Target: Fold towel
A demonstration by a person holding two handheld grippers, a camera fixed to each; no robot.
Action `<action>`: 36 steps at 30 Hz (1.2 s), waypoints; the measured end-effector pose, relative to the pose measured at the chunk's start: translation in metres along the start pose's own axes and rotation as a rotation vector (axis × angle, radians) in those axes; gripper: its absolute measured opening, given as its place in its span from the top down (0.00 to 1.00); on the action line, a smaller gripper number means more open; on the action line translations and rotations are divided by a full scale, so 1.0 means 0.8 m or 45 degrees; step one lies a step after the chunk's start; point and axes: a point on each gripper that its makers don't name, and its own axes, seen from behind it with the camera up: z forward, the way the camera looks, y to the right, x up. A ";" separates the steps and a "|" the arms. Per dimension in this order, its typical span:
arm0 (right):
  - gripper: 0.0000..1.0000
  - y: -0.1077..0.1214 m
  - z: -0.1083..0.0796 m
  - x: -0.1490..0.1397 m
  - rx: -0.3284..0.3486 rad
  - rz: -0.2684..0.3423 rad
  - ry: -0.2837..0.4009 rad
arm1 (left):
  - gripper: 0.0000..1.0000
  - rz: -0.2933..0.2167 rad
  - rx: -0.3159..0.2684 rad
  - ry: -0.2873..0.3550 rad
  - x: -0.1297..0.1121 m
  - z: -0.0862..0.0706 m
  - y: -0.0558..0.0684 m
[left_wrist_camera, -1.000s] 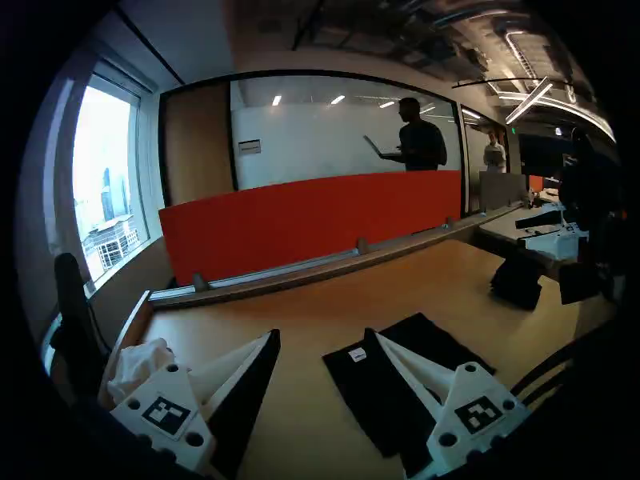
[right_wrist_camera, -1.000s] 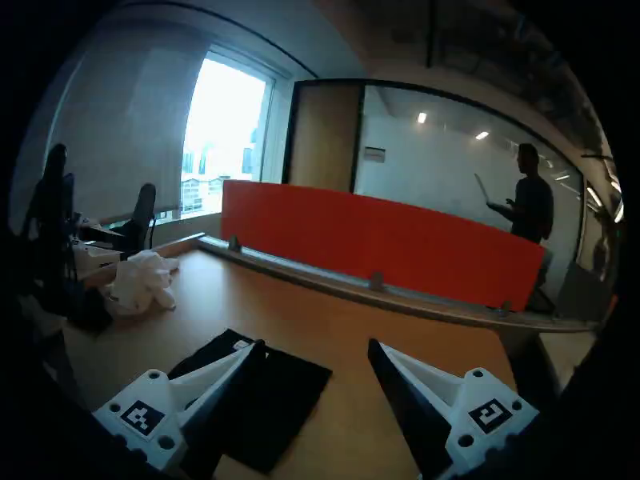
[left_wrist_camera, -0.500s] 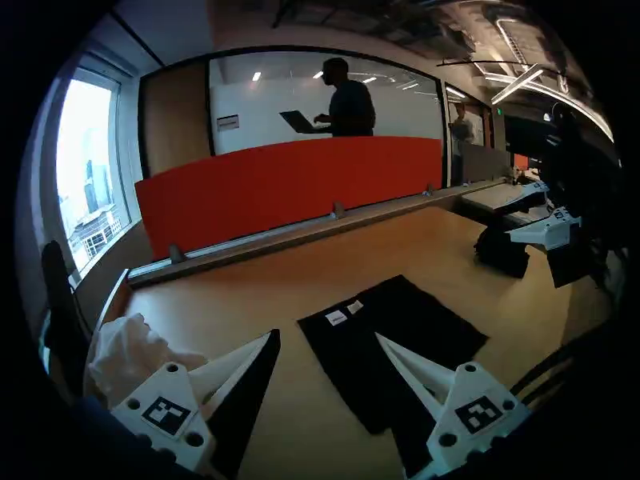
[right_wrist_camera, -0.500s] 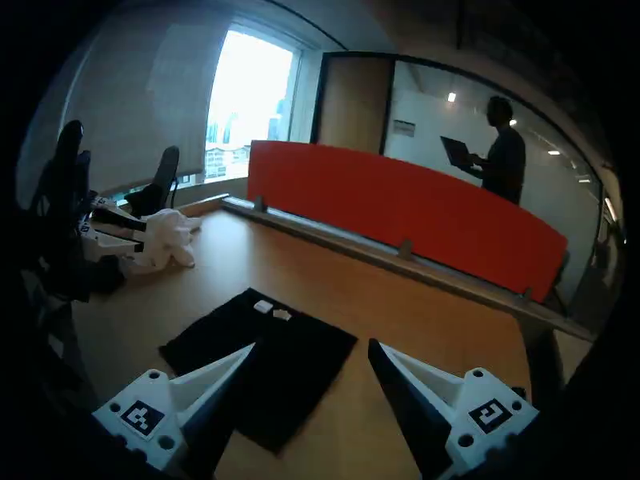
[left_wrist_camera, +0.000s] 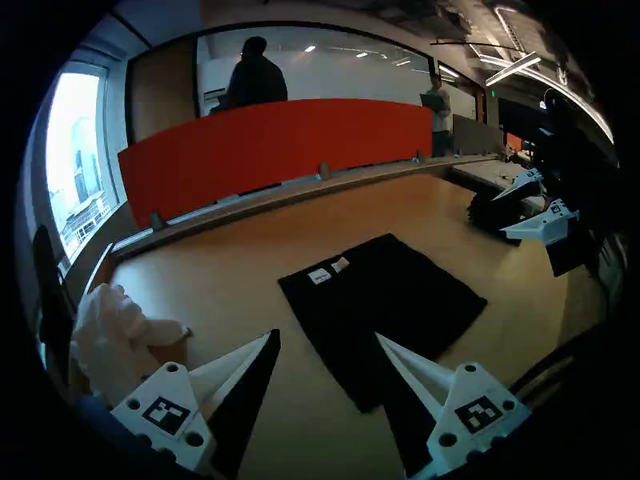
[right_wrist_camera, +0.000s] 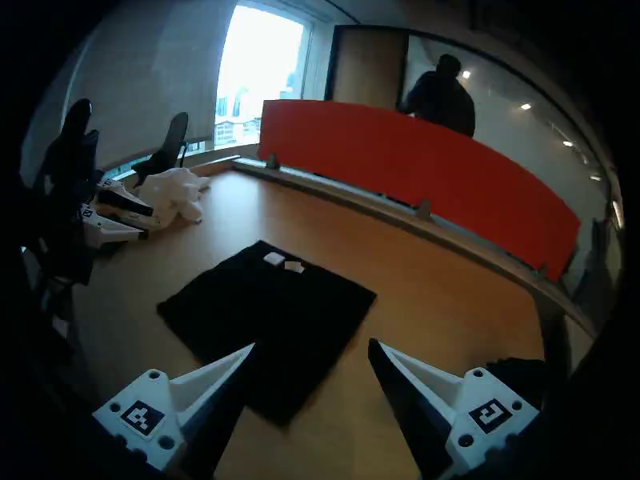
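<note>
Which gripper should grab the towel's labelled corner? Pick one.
Left, probably: the labels lie just ahead of the open left gripper, whereas from the right gripper they sit at the far side of the towel.

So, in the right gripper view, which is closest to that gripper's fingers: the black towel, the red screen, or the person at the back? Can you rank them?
1. Black towel, lying flat on the table just ahead of the right gripper.
2. Red screen, standing along the table's far edge.
3. Person, standing behind the screen, upper middle.
</note>
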 end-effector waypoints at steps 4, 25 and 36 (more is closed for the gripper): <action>0.01 -0.006 0.013 -0.022 0.017 -0.006 -0.035 | 0.24 0.006 -0.020 -0.047 -0.023 0.009 0.008; 0.01 -0.041 0.065 -0.120 0.120 -0.063 -0.237 | 0.24 0.052 -0.149 -0.275 -0.131 0.053 0.051; 0.01 -0.058 0.069 -0.156 0.179 -0.063 -0.327 | 0.24 0.064 -0.196 -0.351 -0.159 0.062 0.062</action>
